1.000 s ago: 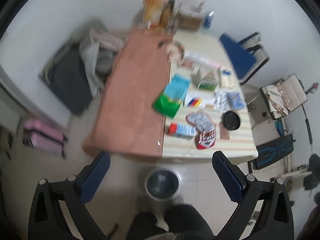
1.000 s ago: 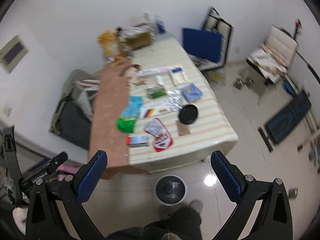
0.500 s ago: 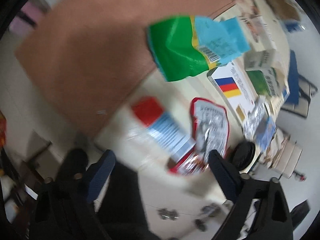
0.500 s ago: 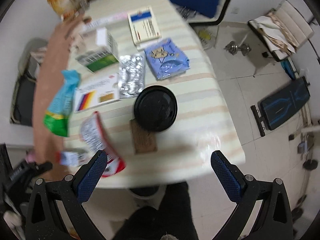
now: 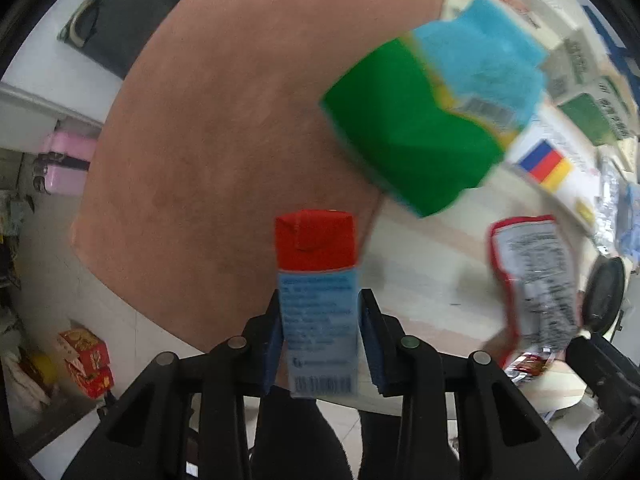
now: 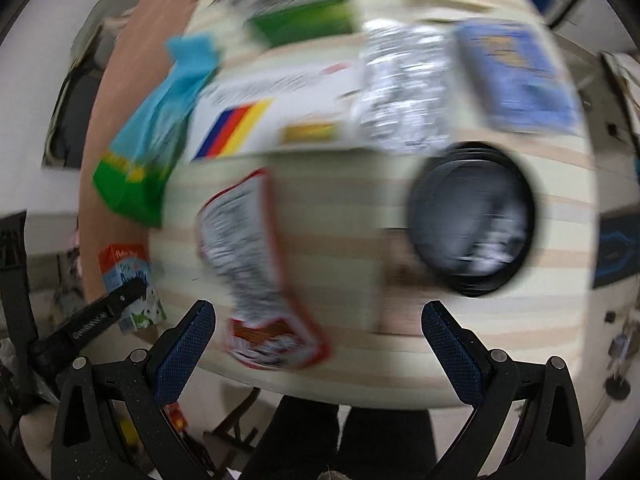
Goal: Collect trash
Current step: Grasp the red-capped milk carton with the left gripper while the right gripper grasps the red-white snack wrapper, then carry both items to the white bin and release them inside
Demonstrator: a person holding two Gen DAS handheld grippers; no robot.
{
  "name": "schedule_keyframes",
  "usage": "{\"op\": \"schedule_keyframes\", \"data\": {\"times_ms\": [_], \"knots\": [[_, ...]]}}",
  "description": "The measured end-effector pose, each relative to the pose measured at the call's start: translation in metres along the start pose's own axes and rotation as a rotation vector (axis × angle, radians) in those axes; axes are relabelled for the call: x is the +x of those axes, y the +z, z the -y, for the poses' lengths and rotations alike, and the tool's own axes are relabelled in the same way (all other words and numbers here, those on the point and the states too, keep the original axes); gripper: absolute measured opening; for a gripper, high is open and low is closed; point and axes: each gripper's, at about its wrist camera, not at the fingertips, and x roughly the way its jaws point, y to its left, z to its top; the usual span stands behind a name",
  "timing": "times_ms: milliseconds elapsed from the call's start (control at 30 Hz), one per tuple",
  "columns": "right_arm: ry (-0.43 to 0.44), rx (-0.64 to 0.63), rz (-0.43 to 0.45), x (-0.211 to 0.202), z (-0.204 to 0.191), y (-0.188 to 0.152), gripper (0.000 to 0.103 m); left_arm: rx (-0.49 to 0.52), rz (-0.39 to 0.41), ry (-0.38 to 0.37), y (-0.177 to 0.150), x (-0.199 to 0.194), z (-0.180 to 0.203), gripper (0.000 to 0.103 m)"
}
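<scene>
My left gripper (image 5: 320,332) is shut on a small drink carton (image 5: 316,292) with a red top and blue body, at the table's near edge; the carton also shows in the right wrist view (image 6: 130,280). My right gripper (image 6: 318,340) is open and empty just above a red-edged snack wrapper (image 6: 248,260), which also shows in the left wrist view (image 5: 532,280). A green and blue bag (image 5: 432,120) lies further in, also in the right wrist view (image 6: 156,132). A black round lid (image 6: 472,220) lies to the right.
A white box with colour stripes (image 6: 272,120), a foil blister pack (image 6: 404,88), a blue packet (image 6: 516,76) and a green box (image 6: 304,12) lie on the striped tabletop (image 6: 360,280). A brown board (image 5: 224,120) covers the table's left part. Red boxes (image 5: 86,356) sit on the floor.
Both grippers have dropped from high above down to the table. My left gripper has closed on the drink carton. My right gripper has moved over the red-edged wrapper.
</scene>
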Motion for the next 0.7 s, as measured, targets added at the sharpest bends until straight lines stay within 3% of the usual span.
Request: {"op": "schedule_keyframes", "data": {"times_ms": [67, 167, 200, 267, 333, 467, 700], "knots": [[-0.002, -0.015, -0.031, 0.018, -0.015, 0.005, 0.096, -0.039, -0.002, -0.009, 0.002, 0.003, -0.014, 0.029], [-0.031, -0.048, -0.036, 0.031, -0.029, 0.007, 0.073, -0.042, 0.035, -0.007, 0.0, -0.005, -0.018, 0.027], [-0.041, -0.072, -0.003, 0.03, -0.035, 0.007, 0.053, -0.02, 0.054, 0.005, 0.0, -0.009, -0.015, 0.027], [-0.028, -0.08, 0.02, 0.031, -0.039, 0.005, 0.041, 0.021, 0.085, 0.023, -0.005, -0.015, -0.013, 0.027], [-0.032, -0.078, 0.052, 0.029, -0.041, -0.001, 0.036, 0.064, 0.113, 0.037, -0.012, -0.023, -0.011, 0.027], [-0.033, -0.058, 0.117, 0.014, -0.042, -0.022, 0.017, 0.129, 0.18, 0.039, -0.023, -0.041, -0.022, 0.027], [-0.045, 0.081, 0.246, -0.013, -0.041, -0.077, 0.016, 0.267, 0.276, -0.047, -0.047, -0.08, -0.049, 0.027]]}}
